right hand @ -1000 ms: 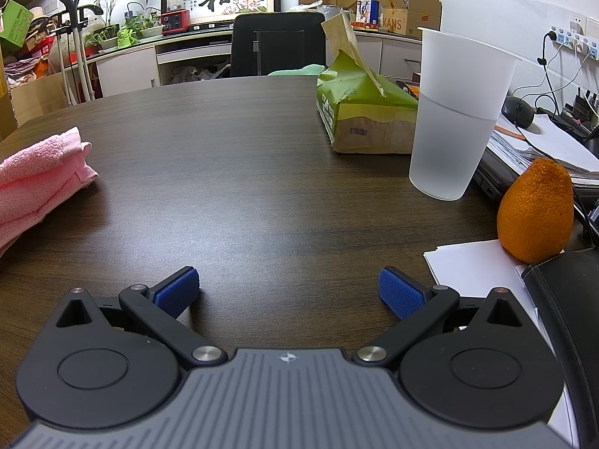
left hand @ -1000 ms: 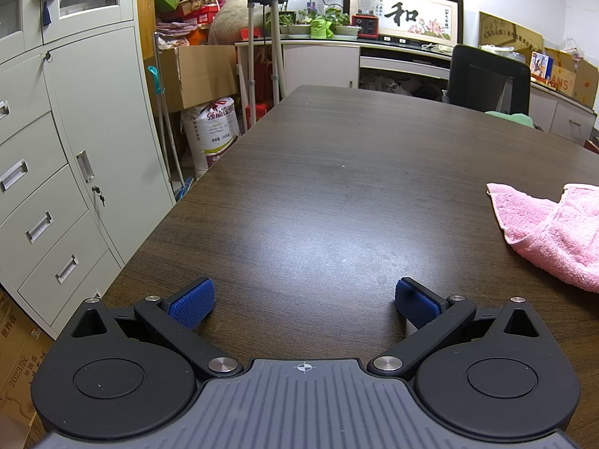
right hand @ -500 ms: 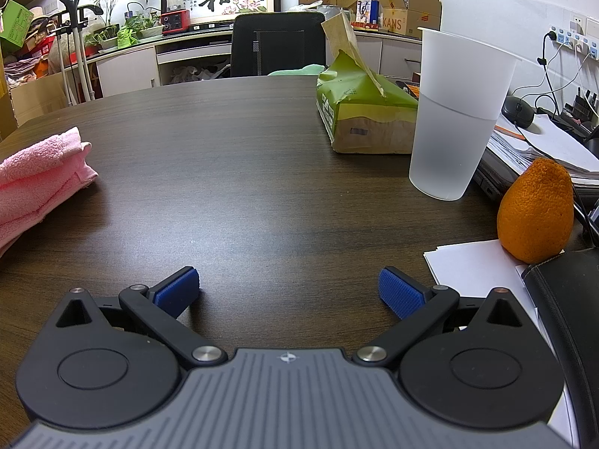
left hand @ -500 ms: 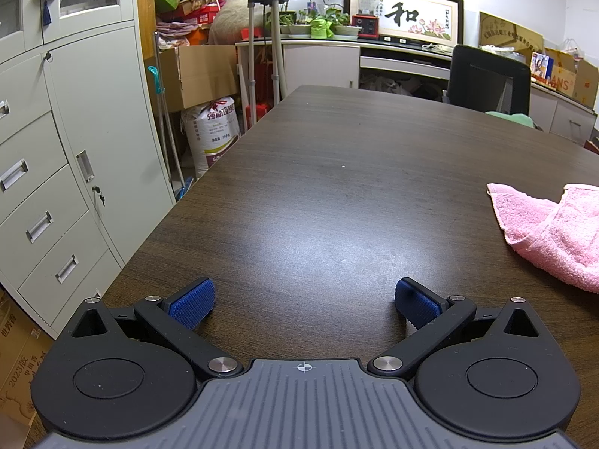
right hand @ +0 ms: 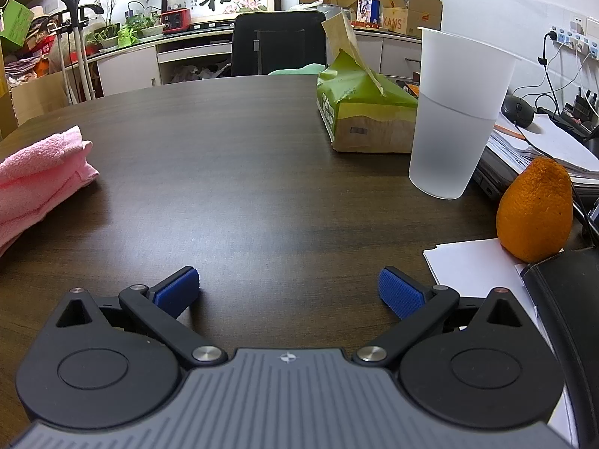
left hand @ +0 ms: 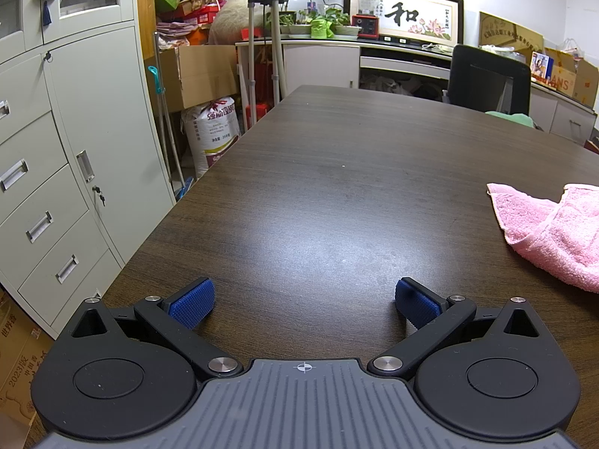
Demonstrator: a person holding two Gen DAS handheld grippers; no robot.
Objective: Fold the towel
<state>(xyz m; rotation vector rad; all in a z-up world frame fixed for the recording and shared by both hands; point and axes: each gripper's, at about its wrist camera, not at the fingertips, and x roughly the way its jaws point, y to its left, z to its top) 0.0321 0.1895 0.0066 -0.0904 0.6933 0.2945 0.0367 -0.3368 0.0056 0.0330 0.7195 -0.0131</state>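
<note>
Towel (left hand: 554, 232), pink and crumpled, lies on the dark wood worktop (left hand: 337, 187) at 3 o'clock of the left claw (left hand: 304, 305) and 9 o'clock of the right claw (right hand: 288, 290). Both claws are released, holding nothing. A box (right hand: 393, 15) reads "KANS".

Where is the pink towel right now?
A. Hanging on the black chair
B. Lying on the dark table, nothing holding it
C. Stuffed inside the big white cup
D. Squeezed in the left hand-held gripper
B. The pink towel lies bunched on the table, while the left hand-held gripper and right hand-held gripper are both open and empty.
</note>
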